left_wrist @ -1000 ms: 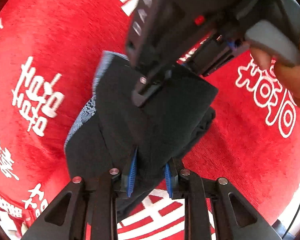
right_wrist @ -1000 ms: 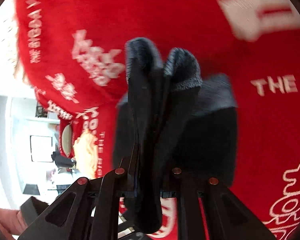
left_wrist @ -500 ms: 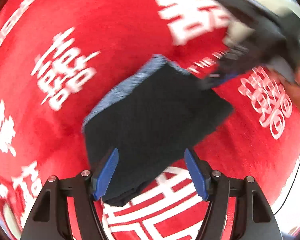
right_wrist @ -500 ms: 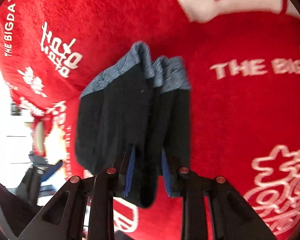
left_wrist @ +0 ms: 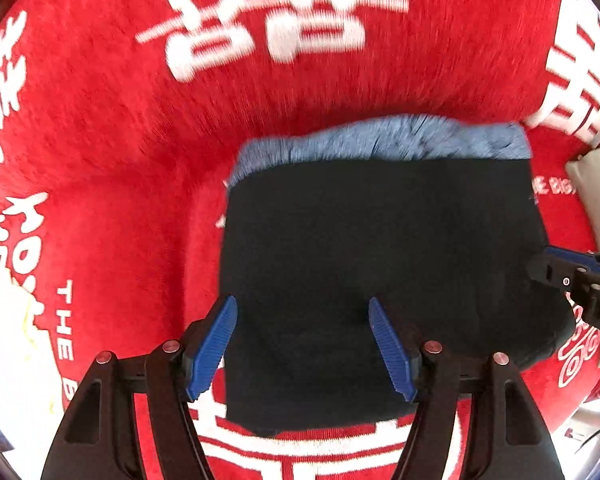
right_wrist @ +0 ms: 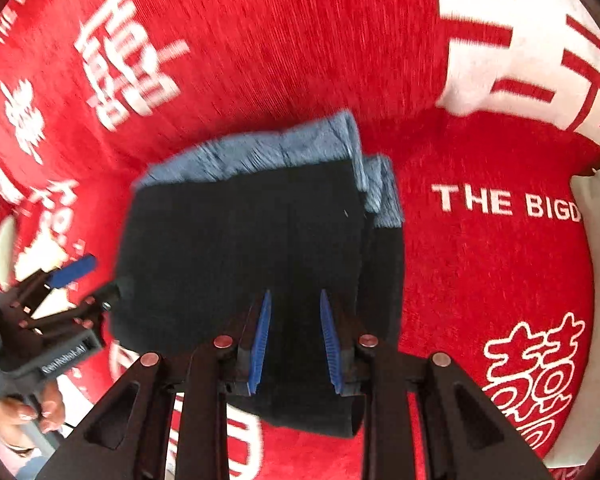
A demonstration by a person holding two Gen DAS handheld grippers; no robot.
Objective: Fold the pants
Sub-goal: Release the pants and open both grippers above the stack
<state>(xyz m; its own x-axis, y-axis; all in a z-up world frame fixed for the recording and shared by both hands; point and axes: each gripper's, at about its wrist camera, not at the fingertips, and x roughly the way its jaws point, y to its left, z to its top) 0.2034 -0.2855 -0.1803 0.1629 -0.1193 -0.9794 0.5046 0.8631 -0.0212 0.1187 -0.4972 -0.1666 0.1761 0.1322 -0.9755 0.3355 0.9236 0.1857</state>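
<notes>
Dark knit pants (left_wrist: 380, 264) folded square on plush red blanket (left_wrist: 100, 160), left gripper (left_wrist: 302, 344) fingers wide, right gripper (right_wrist: 294, 340) narrow, both empty.

Folded pants (left_wrist: 380, 264) lie on the blanket (left_wrist: 112, 152).

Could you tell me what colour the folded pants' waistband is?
Heathered light blue waistband on the folded dark navy pants; clearest in the right wrist view.

Folded dark pants (right_wrist: 240, 264) with a blue-grey waistband lay on a red blanket (right_wrist: 480, 272) printed with white characters. The right gripper (right_wrist: 294, 344) hovered above them, pads parted and gripping nothing. The left gripper (right_wrist: 88, 280) stood spread at their left edge.
</notes>
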